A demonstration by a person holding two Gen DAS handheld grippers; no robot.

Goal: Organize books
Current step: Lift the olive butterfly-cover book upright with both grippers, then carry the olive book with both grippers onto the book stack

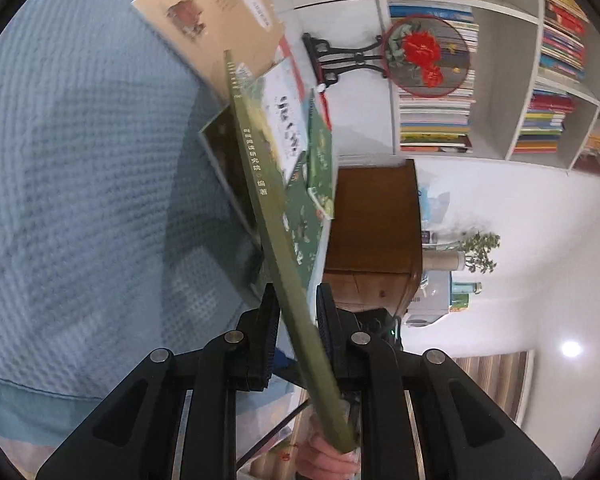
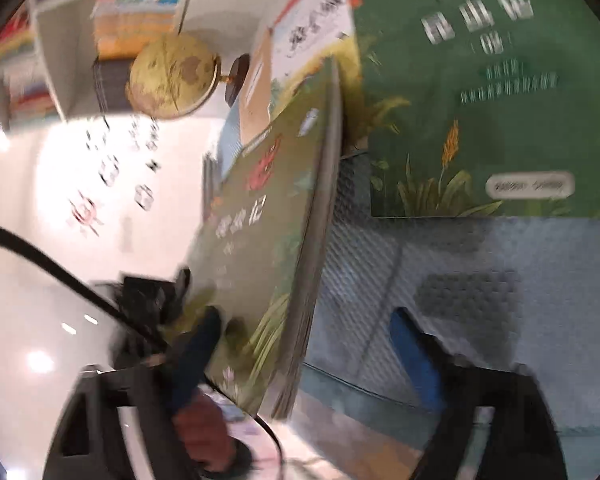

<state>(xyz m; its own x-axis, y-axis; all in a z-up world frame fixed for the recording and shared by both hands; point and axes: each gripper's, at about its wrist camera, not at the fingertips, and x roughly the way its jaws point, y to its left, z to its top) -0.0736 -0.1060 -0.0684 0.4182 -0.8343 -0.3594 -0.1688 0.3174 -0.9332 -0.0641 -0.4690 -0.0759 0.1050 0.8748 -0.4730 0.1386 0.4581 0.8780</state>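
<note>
Over the blue blanket (image 1: 80, 160), holds a green book (image 1: 268, 200) up on edge, spine toward the left camera, slanting up and away to the left. Clamps it in the left gripper (image 1: 298, 320), both pads tight on the covers near the lower end. Shows part of a hand (image 1: 328, 456) just under the book's near corner.

Beyond the spine, reveals a loose pile on the blanket: a tan book (image 1: 212, 28) farthest, a white book (image 1: 284, 120) over it, a small green book (image 1: 320, 160) on the right. Backs onto a wooden cabinet (image 1: 376, 232) just beside the pile, and a white shelf (image 1: 500, 80) packed with stacked volumes, with a round fan (image 1: 426, 56) bearing a red flower set before it.

From the right side, blurs heavily. Spreads the right gripper (image 2: 306, 360) wide, gripping nothing: puts the same green book (image 2: 268, 208) between the jaws, front cover close by the left-hand blue finger (image 2: 196, 356), contact impossible to tell, and well apart from the other. Lays a large green book (image 2: 480, 100) flat on the blanket farther on. Catches a globe (image 2: 172, 76) by the shelf at upper left.
</note>
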